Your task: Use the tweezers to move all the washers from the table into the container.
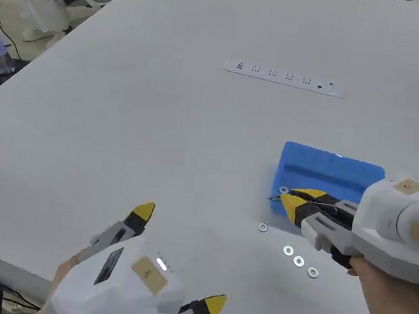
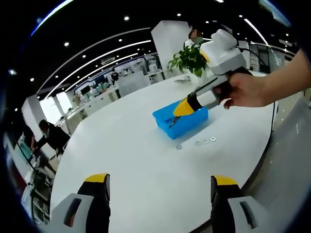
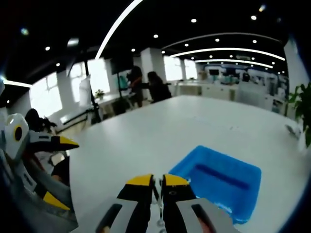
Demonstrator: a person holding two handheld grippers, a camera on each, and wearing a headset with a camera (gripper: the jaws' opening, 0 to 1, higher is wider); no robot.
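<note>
The tan sticker and dark label on the left gripper (image 1: 179, 256) are too blurred to read. A hand holds that gripper low at the near-left of the white table (image 1: 162, 108), its yellow-tipped jaws spread wide with nothing between them, pointing out over the bare top.

Farther back lies a white power strip (image 1: 284, 77); its markings are too small to make out.

Four washers (image 1: 288, 250), small pale metal rings, lie flat on the table in a loose row just in front of the container (image 1: 330, 172). The leftmost sits a little apart from the other three. The container is a shallow blue rectangular tray. A small ring shows at its near-left corner, though whether it rests inside cannot be told.

The right gripper (image 1: 300, 199) comes in from the right, gripped by a hand (image 2: 245, 90) with the forearm stretched out. Its jaws are pinched onto the tweezers (image 1: 274, 200), whose thin tips reach over the container's near-left edge. The tan sticker on its white body cannot be read either.
</note>
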